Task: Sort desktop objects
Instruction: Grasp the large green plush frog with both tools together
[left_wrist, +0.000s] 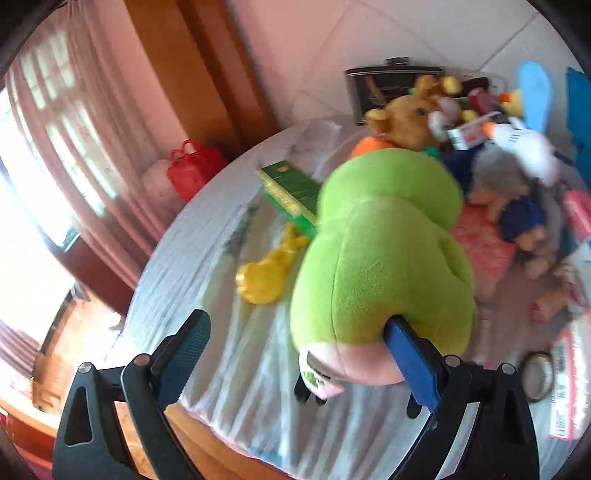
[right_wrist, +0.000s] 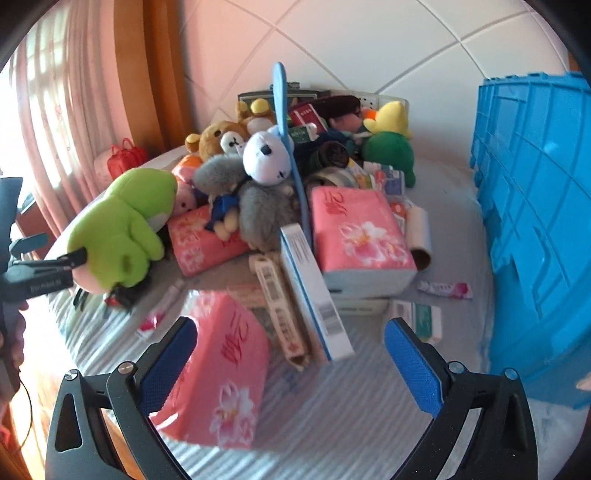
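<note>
A lime-green plush frog (left_wrist: 384, 258) lies at the left of the table, also in the right wrist view (right_wrist: 125, 225). My left gripper (left_wrist: 295, 328) is open; its right finger (left_wrist: 410, 354) presses against the frog's underside and the left finger (left_wrist: 184, 350) stands apart from it. My right gripper (right_wrist: 291, 339) is open over the near table; a pink tissue pack (right_wrist: 218, 369) lies between its fingers, close to the left one. A heap of plush toys (right_wrist: 255, 162), tissue packs (right_wrist: 358, 229) and boxes (right_wrist: 314, 291) fills the table's middle.
A blue plastic crate (right_wrist: 535, 206) stands at the right. A green flat box (left_wrist: 291, 188) and a yellow toy (left_wrist: 266, 273) lie on the striped tablecloth (left_wrist: 207, 258). Curtains and a red bag (left_wrist: 192, 170) are beyond the table's left edge.
</note>
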